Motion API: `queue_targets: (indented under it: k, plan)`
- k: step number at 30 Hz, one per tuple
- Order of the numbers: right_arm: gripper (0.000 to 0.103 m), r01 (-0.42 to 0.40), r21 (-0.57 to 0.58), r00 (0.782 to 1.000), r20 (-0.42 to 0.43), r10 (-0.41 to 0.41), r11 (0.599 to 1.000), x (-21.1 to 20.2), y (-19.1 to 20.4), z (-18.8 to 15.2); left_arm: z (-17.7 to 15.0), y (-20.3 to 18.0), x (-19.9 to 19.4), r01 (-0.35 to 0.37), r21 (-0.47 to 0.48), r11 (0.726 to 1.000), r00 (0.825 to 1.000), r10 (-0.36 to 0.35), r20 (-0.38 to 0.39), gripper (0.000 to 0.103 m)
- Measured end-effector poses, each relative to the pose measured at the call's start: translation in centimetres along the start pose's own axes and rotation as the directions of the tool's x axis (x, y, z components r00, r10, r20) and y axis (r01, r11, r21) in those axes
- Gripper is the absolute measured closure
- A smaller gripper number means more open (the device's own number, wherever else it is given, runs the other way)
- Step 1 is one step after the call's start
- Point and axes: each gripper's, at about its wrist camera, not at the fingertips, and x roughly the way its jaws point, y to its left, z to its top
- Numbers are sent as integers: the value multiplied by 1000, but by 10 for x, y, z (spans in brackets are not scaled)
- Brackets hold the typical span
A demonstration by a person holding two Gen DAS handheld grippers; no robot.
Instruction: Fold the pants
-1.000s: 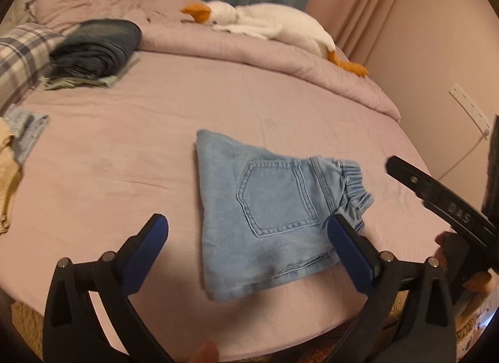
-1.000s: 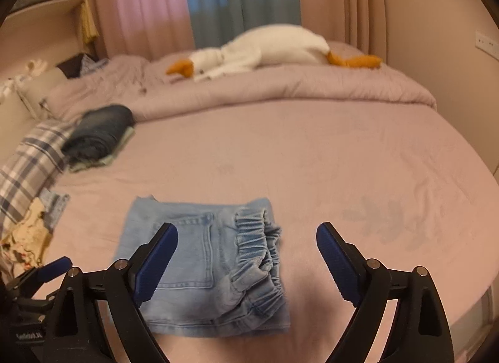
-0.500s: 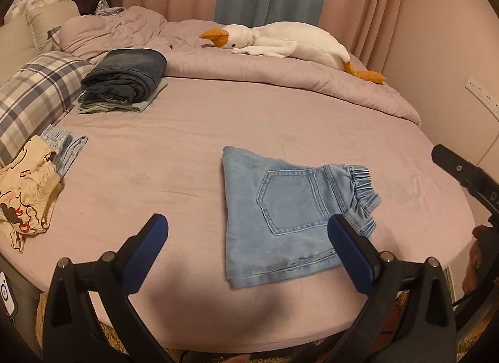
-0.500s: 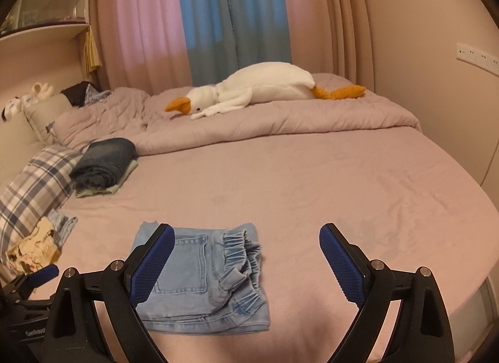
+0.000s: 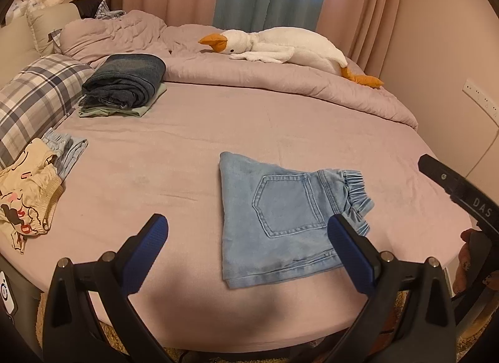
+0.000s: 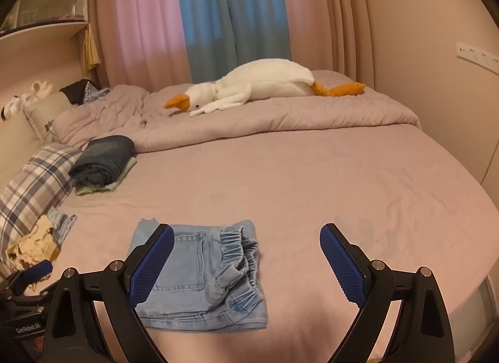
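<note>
The light blue denim pants [image 5: 287, 216] lie folded into a small rectangle near the front edge of the pink bed [image 5: 249, 125], back pocket up, elastic waistband at the right. They also show in the right wrist view [image 6: 202, 272]. My left gripper [image 5: 249, 250] is open and empty, held above the bed's front edge, in front of the pants. My right gripper [image 6: 246, 263] is open and empty, also held back from the pants. The right gripper's black body shows at the right edge of the left wrist view [image 5: 461, 194].
A stack of folded dark jeans [image 5: 124, 82] lies at the back left beside a plaid pillow [image 5: 34, 100]. A cream printed garment [image 5: 25, 200] and a light blue one lie at the left edge. A plush goose [image 5: 280, 47] rests on the rumpled duvet at the back.
Both grippers have pulled back and up from the folded pants, so more of the bed and room is in view. The pants lie still.
</note>
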Motion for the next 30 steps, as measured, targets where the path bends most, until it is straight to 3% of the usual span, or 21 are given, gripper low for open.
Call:
queue_targets:
  k: [6, 30]
  plan:
    - [9, -5, -16, 1000, -11, 5, 1000, 2, 2, 0, 0, -1, -3, -27, 4, 1000, 1000, 27, 13, 1]
    - [9, 11, -35, 999, -37, -12, 999, 10, 8, -3, -4, 1, -8, -27, -17, 999, 999, 28, 25, 1]
